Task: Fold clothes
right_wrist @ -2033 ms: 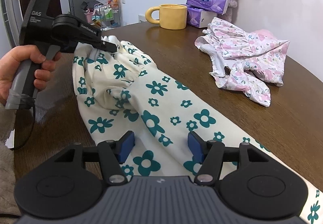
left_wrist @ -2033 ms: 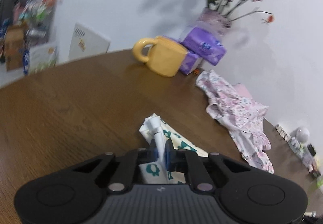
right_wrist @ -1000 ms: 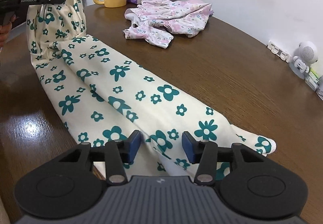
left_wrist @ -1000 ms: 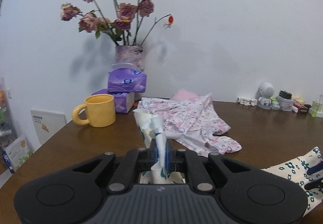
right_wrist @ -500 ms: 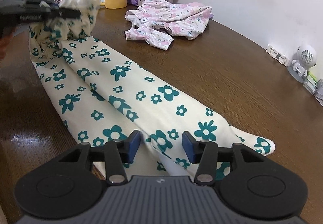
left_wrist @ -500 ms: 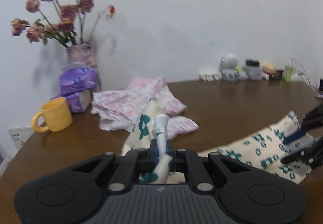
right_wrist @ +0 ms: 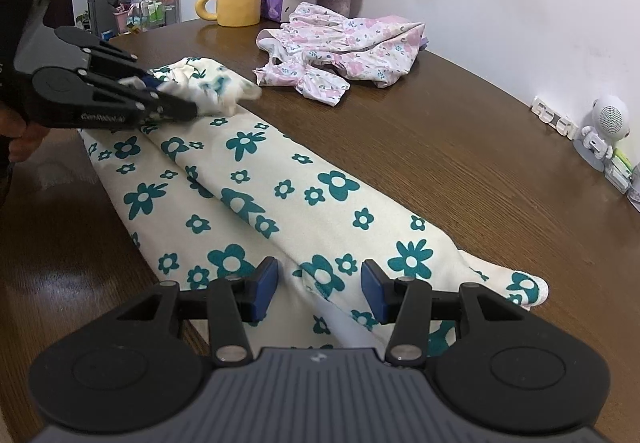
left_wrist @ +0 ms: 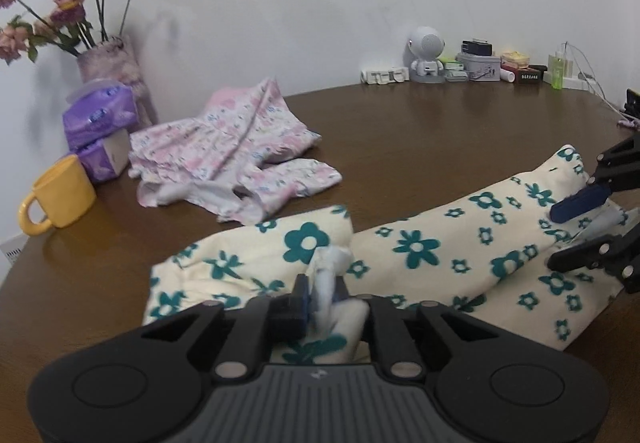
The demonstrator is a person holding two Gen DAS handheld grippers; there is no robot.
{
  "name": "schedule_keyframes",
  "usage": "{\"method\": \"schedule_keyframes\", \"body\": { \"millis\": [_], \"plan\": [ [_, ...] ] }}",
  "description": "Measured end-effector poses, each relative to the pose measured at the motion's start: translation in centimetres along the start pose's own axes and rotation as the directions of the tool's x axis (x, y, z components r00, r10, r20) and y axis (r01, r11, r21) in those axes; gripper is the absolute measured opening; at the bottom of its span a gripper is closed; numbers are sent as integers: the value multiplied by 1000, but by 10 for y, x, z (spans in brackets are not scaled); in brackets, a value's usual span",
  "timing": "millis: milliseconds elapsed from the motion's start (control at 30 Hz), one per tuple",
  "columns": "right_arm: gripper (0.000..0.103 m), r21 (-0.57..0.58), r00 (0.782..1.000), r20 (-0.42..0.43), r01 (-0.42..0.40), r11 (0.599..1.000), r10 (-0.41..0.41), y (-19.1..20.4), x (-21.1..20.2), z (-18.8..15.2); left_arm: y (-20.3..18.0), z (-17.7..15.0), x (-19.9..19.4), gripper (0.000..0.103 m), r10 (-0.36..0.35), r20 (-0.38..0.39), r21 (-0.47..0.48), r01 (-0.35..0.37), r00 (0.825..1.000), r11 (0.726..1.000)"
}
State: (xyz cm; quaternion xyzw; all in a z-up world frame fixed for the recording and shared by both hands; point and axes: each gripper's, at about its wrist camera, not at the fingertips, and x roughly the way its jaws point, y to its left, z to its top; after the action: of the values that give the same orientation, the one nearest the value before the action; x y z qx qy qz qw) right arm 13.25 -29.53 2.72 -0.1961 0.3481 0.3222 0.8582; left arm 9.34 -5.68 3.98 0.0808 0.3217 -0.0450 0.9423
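Cream garment with teal flowers [right_wrist: 256, 179] lying lengthwise on the bench [right_wrist: 460, 147], one end bunched between the opening jaws of the left tool [left_wrist: 323, 293], lettered "GenRobot.ai"; right tool [right_wrist: 319, 289] half open, jaws astride the fabric, not gripping.

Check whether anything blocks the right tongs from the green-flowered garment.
Nothing visible does. The right tongs stand open directly over the near end of the green-flowered garment, with no object in between. The pink floral garment and yellow mug lie well beyond.
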Motion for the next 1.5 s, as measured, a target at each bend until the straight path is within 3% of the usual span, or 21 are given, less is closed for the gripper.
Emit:
{"method": "schedule_keyframes", "body": {
  "millis": [67,133,300,400,533,667,767,900,1067,1167,1267,1333,1500],
  "plan": [
    [47,-4,1000,-7,-2,1000,2,0,0,0,1,3,-4,20,-31,2,-22,31,1000,999],
    [47,-11,1000,-14,-3,1000,3,0,-1,1,4,7,-16,32,-69,16,-50,69,998,996],
    [49,-17,1000,-23,-19,1000,18,-3,0,1,29,15,-52,41,-113,72,-180,124,991,976],
    [49,-13,999,-16,-32,999,31,-5,-1,-1,55,15,-69,41,-115,99,-294,140,988,946],
    [50,-10,999,-9,-48,999,48,-8,-1,-4,83,10,-70,38,-78,83,-394,104,994,913],
    [50,-14,998,-5,-61,998,61,-9,-2,-5,94,0,-51,28,-73,4,-433,68,997,899],
    [51,-20,998,-4,-65,998,65,-9,-2,-5,85,-8,-41,28,-95,-24,-418,76,995,905],
    [51,-18,997,-6,-71,997,71,-11,-1,-5,62,-9,-34,28,-44,-30,-325,32,999,945],
    [51,-9,997,-9,-73,997,73,-11,-1,-5,45,-13,-25,28,-26,-36,-246,16,999,969],
    [52,-2,998,-16,-68,998,68,-11,-1,-4,59,-9,-33,33,-96,-21,-308,85,995,948],
    [55,2,998,-20,-57,998,57,-8,-4,1,83,-5,-48,38,-112,0,-355,105,994,929],
    [55,6,996,19,-84,996,84,-3,-15,8,100,-2,-58,42,-118,13,-384,114,993,916],
    [55,-77,972,116,-197,977,205,34,-32,39,127,-3,-65,43,-112,-28,-320,98,993,942]
  ]
}}
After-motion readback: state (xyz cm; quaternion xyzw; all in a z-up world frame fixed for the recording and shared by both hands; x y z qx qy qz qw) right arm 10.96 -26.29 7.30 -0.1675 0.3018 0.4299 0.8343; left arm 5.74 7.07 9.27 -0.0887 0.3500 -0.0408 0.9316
